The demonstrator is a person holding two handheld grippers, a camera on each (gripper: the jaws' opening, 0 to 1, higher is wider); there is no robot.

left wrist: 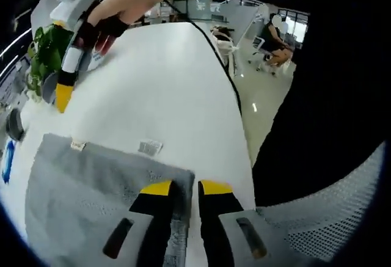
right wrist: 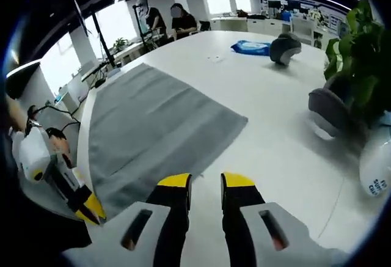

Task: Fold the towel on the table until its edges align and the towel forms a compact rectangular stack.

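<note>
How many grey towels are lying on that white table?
1: a flat grey cloth towel spread on the white table. Its corner sits between the left gripper tips; the right gripper hovers near another edge. None seem hidden.

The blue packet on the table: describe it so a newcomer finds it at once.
Start at the big white table and the gray towel spread flat on it. In the right gripper view, look past the towel's far corner towards the table's far end. The blue packet lies flat there beside a dark gray rounded object, the only bright blue thing on the tabletop.
</note>
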